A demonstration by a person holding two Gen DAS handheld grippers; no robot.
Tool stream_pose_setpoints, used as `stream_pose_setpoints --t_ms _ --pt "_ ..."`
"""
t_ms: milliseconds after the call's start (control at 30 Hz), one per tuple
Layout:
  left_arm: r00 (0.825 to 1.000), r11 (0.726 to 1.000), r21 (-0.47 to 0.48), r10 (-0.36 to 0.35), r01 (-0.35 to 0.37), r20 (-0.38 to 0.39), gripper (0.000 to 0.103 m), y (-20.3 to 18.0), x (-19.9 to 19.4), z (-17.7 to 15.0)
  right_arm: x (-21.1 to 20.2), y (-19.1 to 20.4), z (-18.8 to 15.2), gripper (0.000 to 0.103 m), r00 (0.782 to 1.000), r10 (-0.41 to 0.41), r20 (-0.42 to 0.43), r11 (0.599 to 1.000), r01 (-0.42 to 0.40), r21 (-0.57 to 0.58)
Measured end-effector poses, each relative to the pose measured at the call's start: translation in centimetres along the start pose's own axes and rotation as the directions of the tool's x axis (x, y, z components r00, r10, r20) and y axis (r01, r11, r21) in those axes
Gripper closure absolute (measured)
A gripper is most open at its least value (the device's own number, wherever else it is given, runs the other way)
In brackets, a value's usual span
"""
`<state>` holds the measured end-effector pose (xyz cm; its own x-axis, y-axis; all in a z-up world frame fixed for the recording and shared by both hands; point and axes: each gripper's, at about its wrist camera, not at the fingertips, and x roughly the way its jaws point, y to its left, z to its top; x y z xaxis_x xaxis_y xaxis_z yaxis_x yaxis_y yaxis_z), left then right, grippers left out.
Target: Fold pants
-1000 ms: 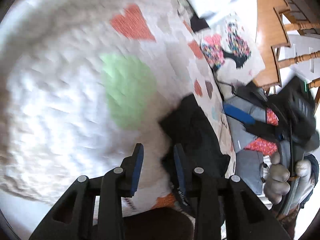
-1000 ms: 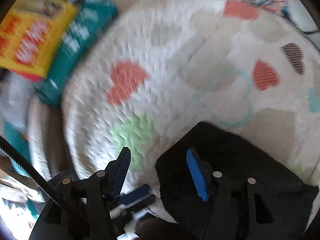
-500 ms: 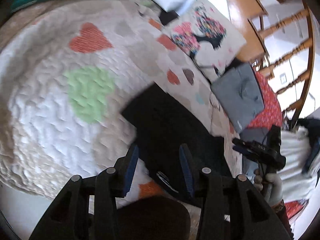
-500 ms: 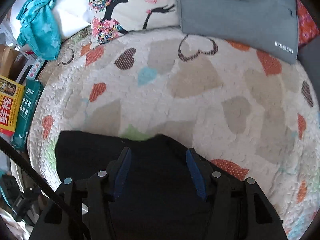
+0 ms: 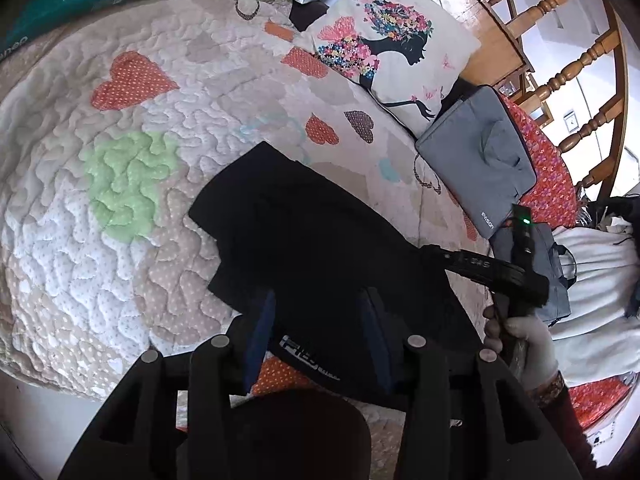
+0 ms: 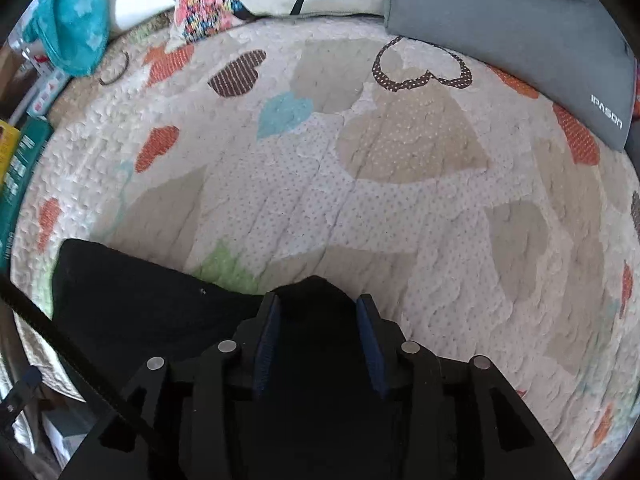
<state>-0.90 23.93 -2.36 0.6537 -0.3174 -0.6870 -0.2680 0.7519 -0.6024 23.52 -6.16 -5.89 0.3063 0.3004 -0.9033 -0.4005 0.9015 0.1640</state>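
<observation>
Folded black fabric pants point(image 5: 320, 248) lie flat on the heart-patterned quilted bedspread point(image 5: 132, 216). Left gripper point(image 5: 320, 320) jaws stand released above the pants. Right gripper point(image 6: 316, 320) jaws likewise spread, grasping nothing.

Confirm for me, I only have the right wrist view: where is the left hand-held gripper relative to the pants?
Observer: The left hand-held gripper is open over the near edge of the black pants, with nothing pinched.
Operator: Any marking on that edge?
Observer: Yes, white logo lettering shows on the fabric between its fingers.
Operator: What's on my side of the pants?
Observer: A right hand in a pale glove is clenched on a black handle just past the pants' right edge.
</observation>
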Motion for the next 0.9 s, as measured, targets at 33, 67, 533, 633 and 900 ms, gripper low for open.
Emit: stream_pose_setpoints --t_ms 33,67,533,633,900 --pt "1.0 1.0 0.001 -0.002 0.002 -0.003 0.06 -0.1 0.3 0.1 -0.5 -0.4 -0.1 0.06 1.0 0.025 0.015 0.999 -0.025 0.02" --pt "1.0 1.0 0.004 -0.004 0.004 -0.007 0.06 -0.3 0.6 0.2 -0.8 -0.7 -0.2 0.06 0.999 0.042 0.023 0.999 -0.043 0.029" --pt "0.999 1.0 -0.003 -0.018 0.018 -0.027 0.06 -0.2 1.7 0.3 0.2 0.2 0.5 0.095 0.998 0.065 -0.015 0.998 -0.065 -0.007" --pt "0.999 1.0 -0.006 -0.021 0.021 -0.035 0.06 0.0 1.7 0.1 0.9 0.4 1.1 0.095 0.999 0.027 -0.023 1.0 -0.027 -0.003" --pt "1.0 1.0 0.008 -0.024 0.025 -0.019 0.053 -0.4 0.2 0.0 -1.2 -0.4 0.7 0.079 0.999 -0.027 0.034 1.0 0.027 0.011"
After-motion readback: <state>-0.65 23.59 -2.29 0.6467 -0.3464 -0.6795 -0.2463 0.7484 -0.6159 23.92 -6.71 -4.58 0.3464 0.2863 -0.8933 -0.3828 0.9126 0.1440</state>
